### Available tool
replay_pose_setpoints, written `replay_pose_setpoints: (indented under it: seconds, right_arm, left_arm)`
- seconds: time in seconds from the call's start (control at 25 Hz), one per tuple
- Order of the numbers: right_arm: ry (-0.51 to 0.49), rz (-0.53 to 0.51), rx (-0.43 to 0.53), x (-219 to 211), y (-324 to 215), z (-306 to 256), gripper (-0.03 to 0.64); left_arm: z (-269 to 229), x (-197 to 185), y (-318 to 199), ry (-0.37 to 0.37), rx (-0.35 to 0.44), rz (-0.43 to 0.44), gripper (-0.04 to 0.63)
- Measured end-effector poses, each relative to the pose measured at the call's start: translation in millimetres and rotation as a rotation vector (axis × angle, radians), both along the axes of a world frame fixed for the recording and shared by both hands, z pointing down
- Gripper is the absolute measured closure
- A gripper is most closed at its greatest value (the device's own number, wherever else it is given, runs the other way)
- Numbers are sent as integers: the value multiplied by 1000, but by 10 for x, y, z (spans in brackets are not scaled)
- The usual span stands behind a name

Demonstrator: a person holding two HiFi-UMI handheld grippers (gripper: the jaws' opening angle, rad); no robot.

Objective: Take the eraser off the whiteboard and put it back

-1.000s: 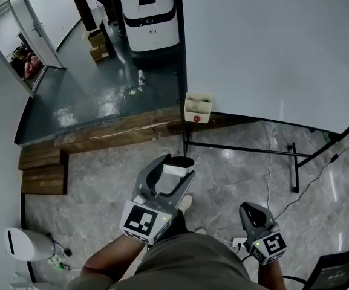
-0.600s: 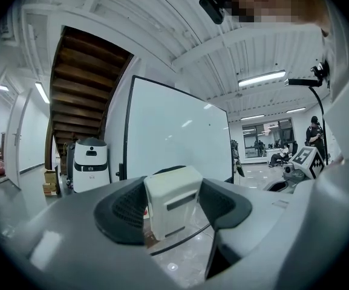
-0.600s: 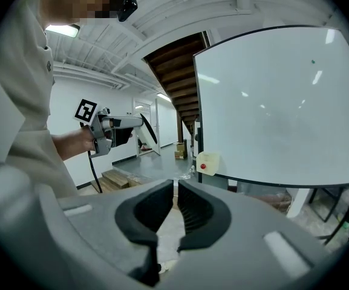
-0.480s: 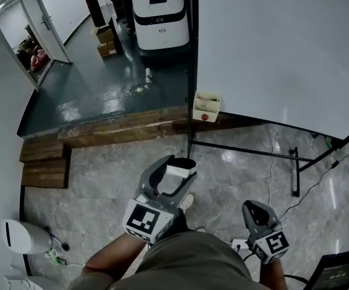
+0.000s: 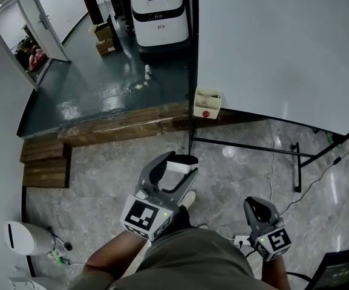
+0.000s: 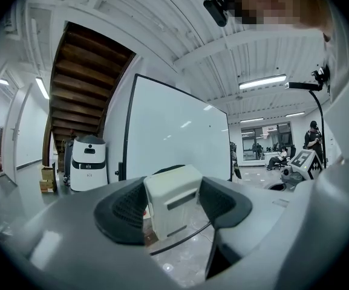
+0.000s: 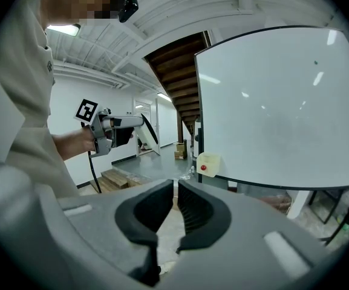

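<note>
A white block eraser (image 6: pixel 173 201) sits clamped between the two dark pads of my left gripper (image 6: pixel 174 205), held level in front of the person's body. In the head view the eraser (image 5: pixel 181 163) shows at the tip of the left gripper (image 5: pixel 175 165), over the floor and a short way from the whiteboard (image 5: pixel 271 47). The whiteboard (image 6: pixel 174 138) stands ahead, slightly left of the eraser. My right gripper (image 5: pixel 254 208) hangs low at the right, its jaws (image 7: pixel 175 207) together with nothing between them.
A cream box with a red dot (image 5: pixel 207 103) hangs at the whiteboard's lower left corner. The board's black stand legs (image 5: pixel 247 147) and a cable cross the marble floor. A white machine (image 5: pixel 159 14) stands behind the board's left edge; wooden steps (image 5: pixel 44 162) lie left.
The head view has drifted a little, so the board sits slightly further right. Both grippers keep their places and the eraser stays in the left one.
</note>
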State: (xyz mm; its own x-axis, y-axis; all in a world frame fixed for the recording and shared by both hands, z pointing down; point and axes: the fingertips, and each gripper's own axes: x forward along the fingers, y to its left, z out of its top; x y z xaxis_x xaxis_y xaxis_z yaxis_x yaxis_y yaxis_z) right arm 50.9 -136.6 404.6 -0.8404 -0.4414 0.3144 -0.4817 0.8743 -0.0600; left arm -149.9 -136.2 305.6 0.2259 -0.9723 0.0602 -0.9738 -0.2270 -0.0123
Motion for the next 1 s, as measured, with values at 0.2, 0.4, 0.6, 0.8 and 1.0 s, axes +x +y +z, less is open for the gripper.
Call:
replay_pose_setpoints:
  seconds: [0.2,0.4,0.6,0.8,1.0]
  right_arm:
    - [-8,31,30,37,-151,-24,602]
    - [5,59,40,84,-356,11,602]
    - [11,111,37,123,-513,32,602]
    - [37,165,20,142,-689,29,602]
    - [59,208,38,174,-918,48,603]
  left_arm:
    - [-45,-29,-148,-8,2,8,328]
    - [-53,-43,-457,-22,3,27,328]
    - [76,-38,-817,-26,-9,65,328]
    - [183,-43,-1253,-23,-31,87,328]
    - [296,-95,-1739,-27,-45,95,328]
